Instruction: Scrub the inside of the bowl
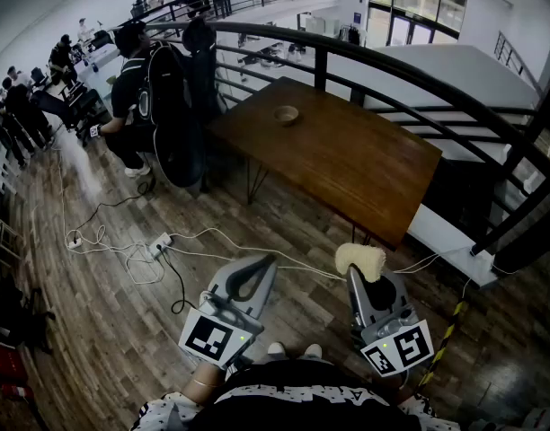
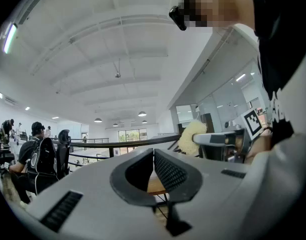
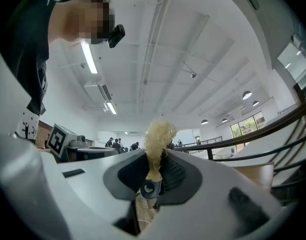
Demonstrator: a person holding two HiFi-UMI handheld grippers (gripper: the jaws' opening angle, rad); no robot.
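Observation:
A small brown bowl [image 1: 287, 114] sits on the far part of a wooden table [image 1: 347, 164], well ahead of both grippers. My left gripper [image 1: 271, 259] is held low over the floor, shut with nothing between its jaws; in the left gripper view its jaws [image 2: 154, 156] meet tip to tip. My right gripper [image 1: 358, 273] is shut on a pale yellow fluffy scrubber [image 1: 360, 260], whose tuft [image 3: 158, 134] sticks up from between the jaws. The scrubber [image 2: 192, 137] also shows at the right of the left gripper view.
A curved black railing [image 1: 383, 70] runs behind the table. Cables and a power strip [image 1: 158, 241] lie on the wood floor at the left. A seated person with a backpack [image 1: 154, 97] is beside the table's left end; more people stand farther back.

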